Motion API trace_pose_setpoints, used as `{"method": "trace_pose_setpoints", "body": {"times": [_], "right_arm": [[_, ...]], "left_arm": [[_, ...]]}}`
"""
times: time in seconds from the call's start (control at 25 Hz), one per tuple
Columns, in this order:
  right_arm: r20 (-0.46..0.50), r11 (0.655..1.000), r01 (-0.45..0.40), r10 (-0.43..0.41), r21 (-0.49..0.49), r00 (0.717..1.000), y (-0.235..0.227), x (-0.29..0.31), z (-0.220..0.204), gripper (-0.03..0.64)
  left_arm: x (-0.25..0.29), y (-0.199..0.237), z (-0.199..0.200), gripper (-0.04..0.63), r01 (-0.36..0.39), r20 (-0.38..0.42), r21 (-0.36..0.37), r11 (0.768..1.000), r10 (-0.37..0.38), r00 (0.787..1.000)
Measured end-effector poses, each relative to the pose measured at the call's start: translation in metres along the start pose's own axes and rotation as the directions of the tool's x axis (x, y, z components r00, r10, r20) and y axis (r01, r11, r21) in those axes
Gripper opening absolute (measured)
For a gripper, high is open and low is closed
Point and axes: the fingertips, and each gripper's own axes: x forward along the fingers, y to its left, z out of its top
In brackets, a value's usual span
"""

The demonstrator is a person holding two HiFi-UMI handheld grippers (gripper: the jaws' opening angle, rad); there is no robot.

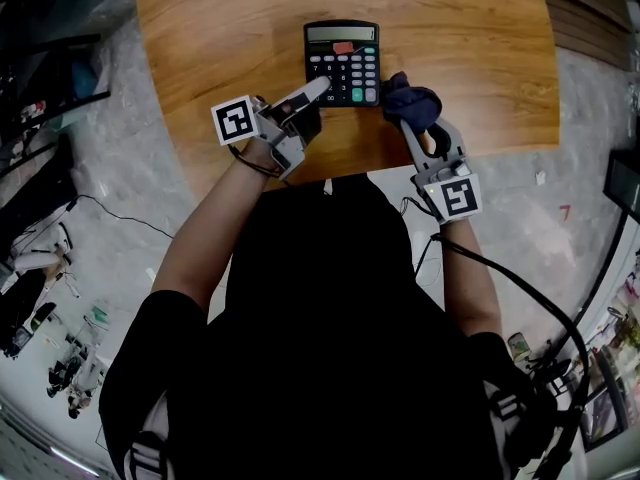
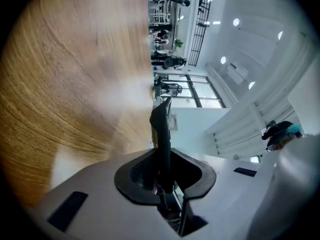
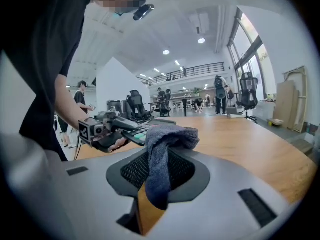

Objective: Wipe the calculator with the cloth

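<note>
The calculator, at the middle of the worktop, is being clamped at its lower left edge by the left claw. The cloth is being gripped by the right claw, just beside the keys. Light, even strokes are being called for, likely with the calculator braced.

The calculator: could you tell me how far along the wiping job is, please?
Done: the right gripper is shut on the cloth, and the left gripper holds the calculator by its near-left corner. In hand: the cloth is beside the calculator's right edge. Remaining: the wiping itself.
</note>
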Motion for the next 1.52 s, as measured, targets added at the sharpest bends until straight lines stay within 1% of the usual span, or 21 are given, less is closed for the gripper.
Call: {"method": "trace_pose_setpoints", "body": {"times": [0.12, 0.4, 0.64, 0.72, 0.76, 0.8, 0.88, 0.96, 1.04, 1.12, 1.2, 1.32, 1.36, 1.4, 1.44, 1.52], "right_arm": [[-0.01, 0.998, 0.056, -0.056, -0.001, 0.998, -0.02, 0.009, -0.004, 0.087], [-0.053, 0.987, 0.158, -0.158, -0.008, 0.986, -0.042, 0.044, -0.013, 0.087], [-0.079, 0.962, 0.272, -0.271, 0.009, 0.959, -0.062, 0.073, -0.015, 0.087], [-0.097, 0.954, 0.299, -0.296, 0.016, 0.95, -0.068, 0.081, -0.018, 0.087], [-0.113, 0.95, 0.312, -0.308, 0.021, 0.945, -0.07, 0.084, -0.021, 0.087], [-0.131, 0.945, 0.325, -0.319, 0.026, 0.939, -0.073, 0.086, -0.025, 0.087], [-0.163, 0.938, 0.344, -0.333, 0.041, 0.929, -0.076, 0.089, -0.035, 0.087], [-0.182, 0.935, 0.351, -0.336, 0.053, 0.924, -0.076, 0.091, -0.042, 0.087], [-0.198, 0.934, 0.352, -0.334, 0.061, 0.922, -0.074, 0.094, -0.047, 0.087], [-0.215, 0.934, 0.353, -0.332, 0.063, 0.918, -0.071, 0.098, -0.051, 0.087], [-0.231, 0.933, 0.356, -0.334, 0.058, 0.914, -0.07, 0.102, -0.053, 0.087], [-0.257, 0.932, 0.361, -0.341, 0.036, 0.904, -0.068, 0.105, -0.058, 0.089], [-0.268, 0.932, 0.361, -0.343, 0.022, 0.901, -0.068, 0.106, -0.059, 0.089], [-0.28, 0.933, 0.36, -0.343, 0.008, 0.896, -0.067, 0.106, -0.06, 0.089], [-0.292, 0.934, 0.358, -0.343, -0.003, 0.893, -0.067, 0.106, -0.061, 0.089], [-0.308, 0.934, 0.356, -0.342, -0.011, 0.888, -0.068, 0.105, -0.062, 0.089]], "left_arm": [[0.007, 0.025, -0.002, 0.071, -0.036, -0.015, 0.012, 0.999, 0.036, 0.999], [0.015, 0.063, 0.009, 0.071, -0.123, -0.025, 0.023, 0.992, 0.124, 0.992], [0.024, 0.074, 0.016, 0.072, -0.16, -0.054, 0.079, 0.984, 0.164, 0.985], [0.027, 0.076, 0.019, 0.072, -0.194, -0.065, 0.127, 0.973, 0.203, 0.977], [0.027, 0.076, 0.02, 0.072, -0.221, -0.074, 0.164, 0.961, 0.236, 0.969], [0.027, 0.076, 0.02, 0.074, -0.253, -0.081, 0.205, 0.945, 0.274, 0.958], [0.027, 0.076, 0.02, 0.083, -0.317, -0.076, 0.286, 0.904, 0.351, 0.933], [0.026, 0.076, 0.021, 0.092, -0.381, -0.05, 0.366, 0.849, 0.427, 0.903], [0.026, 0.076, 0.022, 0.102, -0.433, -0.023, 0.45, 0.781, 0.495, 0.869], [0.025, 0.076, 0.023, 0.123, -0.477, 0.0, 0.519, 0.71, 0.557, 0.83], [0.023, 0.078, 0.025, 0.141, -0.514, 0.027, 0.575, 0.637, 0.612, 0.79], [0.016, 0.084, 0.028, 0.167, -0.552, 0.07, 0.657, 0.514, 0.687, 0.723], [0.015, 0.087, 0.029, 0.172, -0.558, 0.081, 0.675, 0.482, 0.703, 0.706], [0.014, 0.09, 0.029, 0.175, -0.563, 0.088, 0.684, 0.464, 0.713, 0.696], [0.013, 0.092, 0.028, 0.176, -0.567, 0.095, 0.685, 0.457, 0.716, 0.691], [0.014, 0.092, 0.027, 0.181, -0.574, 0.112, 0.688, 0.444, 0.716, 0.689]]}}
